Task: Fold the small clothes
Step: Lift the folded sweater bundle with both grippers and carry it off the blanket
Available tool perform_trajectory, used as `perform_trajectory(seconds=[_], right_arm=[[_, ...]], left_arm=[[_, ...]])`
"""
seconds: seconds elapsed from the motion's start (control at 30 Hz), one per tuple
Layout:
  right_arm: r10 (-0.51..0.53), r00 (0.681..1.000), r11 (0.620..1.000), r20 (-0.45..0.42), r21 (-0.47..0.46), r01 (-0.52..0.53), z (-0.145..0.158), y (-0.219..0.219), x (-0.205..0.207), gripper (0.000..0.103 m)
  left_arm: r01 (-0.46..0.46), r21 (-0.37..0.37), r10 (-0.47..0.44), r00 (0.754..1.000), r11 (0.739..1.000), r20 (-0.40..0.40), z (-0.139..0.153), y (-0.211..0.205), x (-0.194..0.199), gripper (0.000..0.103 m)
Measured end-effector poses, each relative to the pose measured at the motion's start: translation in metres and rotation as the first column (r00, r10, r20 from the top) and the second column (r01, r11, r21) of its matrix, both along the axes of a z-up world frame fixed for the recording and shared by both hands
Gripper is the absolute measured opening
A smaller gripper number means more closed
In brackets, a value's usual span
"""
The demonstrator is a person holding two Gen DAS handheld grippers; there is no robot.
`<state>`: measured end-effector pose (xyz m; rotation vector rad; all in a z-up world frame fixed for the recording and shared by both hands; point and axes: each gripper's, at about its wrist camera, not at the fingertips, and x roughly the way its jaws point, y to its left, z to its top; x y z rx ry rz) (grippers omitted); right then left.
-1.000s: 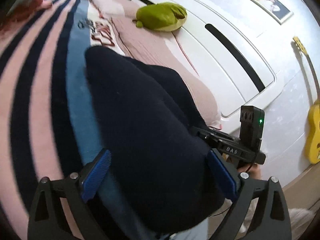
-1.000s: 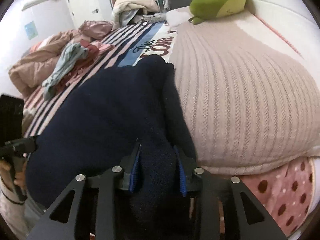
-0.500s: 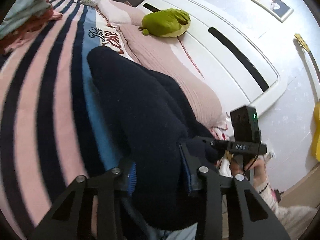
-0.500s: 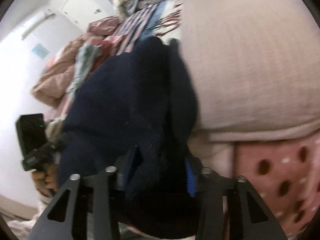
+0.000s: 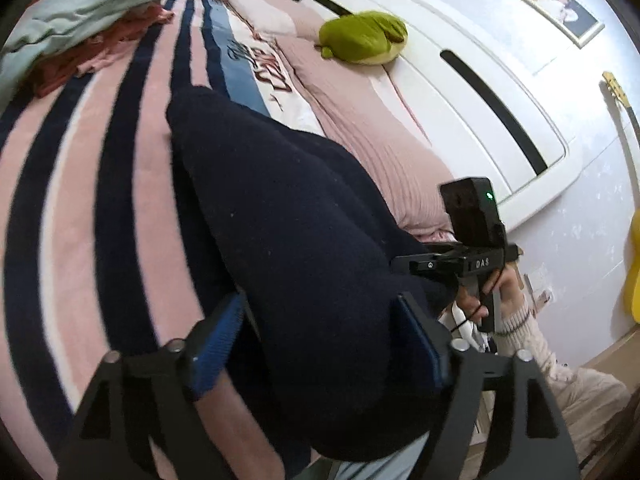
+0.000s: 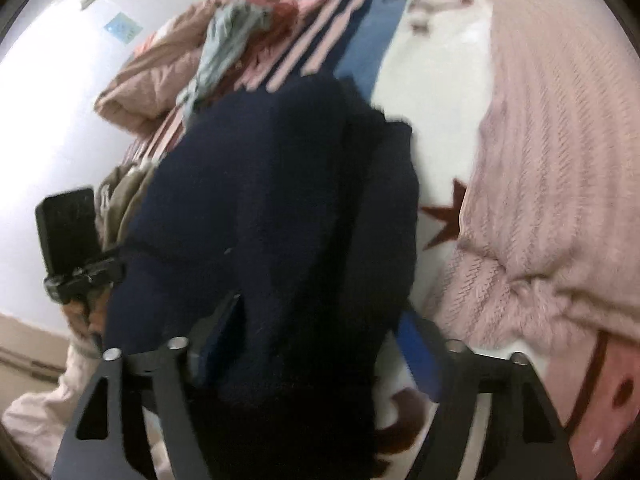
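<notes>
A dark navy knitted garment (image 5: 280,216) lies folded on the striped bed cover (image 5: 80,184), near the bed's edge. My left gripper (image 5: 316,340) is open, its blue-padded fingers (image 5: 218,340) spread on either side of the garment's near end. My right gripper (image 6: 316,340) is also open around the other near corner of the navy garment (image 6: 272,200). The right gripper's body (image 5: 472,240) shows in the left wrist view, and the left gripper's body (image 6: 76,244) in the right wrist view.
A pink knitted blanket (image 6: 560,140) lies beside the garment. A green plush toy (image 5: 364,38) sits by the white headboard (image 5: 480,92). A heap of loose clothes (image 5: 80,12) lies far across the bed. A yellow guitar (image 5: 632,240) leans on the wall.
Both grippers were shut on the navy garment half a second ago and have now opened, letting it rest on the bed. The right view has swung towards the bed.
</notes>
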<state>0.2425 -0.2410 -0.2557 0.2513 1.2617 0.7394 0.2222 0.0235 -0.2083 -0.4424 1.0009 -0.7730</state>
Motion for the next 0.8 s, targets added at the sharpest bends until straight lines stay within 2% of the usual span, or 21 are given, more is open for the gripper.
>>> perform_trajectory(seconds=[0.07,0.13,0.17,0.23,0.33,0.4,0.5,0.6,0.67,0.73,0.8], right_arm=[[0.053,0.998,0.996,-0.046,0.075,-0.050,-0.011,-0.008,0.007,0.073],[0.097,0.994,0.985,-0.052,0.151,-0.088,-0.019,-0.011,0.013,0.071],[0.116,0.992,0.980,-0.045,0.170,-0.107,-0.020,-0.011,0.014,0.066],[0.170,0.984,0.959,-0.050,0.240,-0.153,-0.027,-0.006,0.017,0.054],[0.201,0.977,0.938,-0.073,0.303,-0.170,-0.036,0.001,0.024,0.043],[0.212,0.976,0.928,-0.044,0.321,-0.187,-0.031,0.000,0.022,0.036],[0.203,0.979,0.914,0.017,0.356,-0.195,-0.018,-0.004,0.014,0.031],[0.186,0.979,0.901,0.079,0.385,-0.202,-0.002,0.001,0.007,0.027],[0.169,0.979,0.878,0.114,0.434,-0.203,0.010,0.004,0.006,0.026],[0.175,0.971,0.868,0.162,0.440,-0.230,0.023,0.013,0.005,0.026],[0.179,0.968,0.866,0.174,0.439,-0.239,0.028,0.024,0.006,0.026]], left_arm=[[0.009,-0.035,-0.010,0.999,0.999,-0.042,-0.008,-0.003,0.009,0.077],[0.003,-0.050,-0.006,0.998,0.999,-0.069,-0.012,-0.005,0.014,0.075],[0.000,-0.048,-0.004,0.998,0.999,-0.070,-0.013,-0.005,0.014,0.072],[-0.007,-0.029,0.005,0.997,1.000,-0.073,-0.014,-0.007,0.017,0.054],[-0.029,-0.013,0.028,0.997,1.000,-0.067,-0.010,-0.005,0.017,0.038],[-0.050,-0.008,0.050,0.998,0.999,-0.046,-0.001,-0.001,0.014,0.034],[-0.056,0.018,0.055,0.998,0.998,0.005,0.017,0.002,0.011,0.033],[-0.061,0.051,0.059,0.998,0.997,0.031,0.034,0.008,0.011,0.032],[-0.065,0.076,0.062,0.997,0.995,0.048,0.048,0.012,0.009,0.032],[-0.066,0.106,0.058,0.995,0.992,0.085,0.062,0.016,0.006,0.031],[-0.083,0.133,0.068,0.991,0.988,0.112,0.076,0.024,0.003,0.031]])
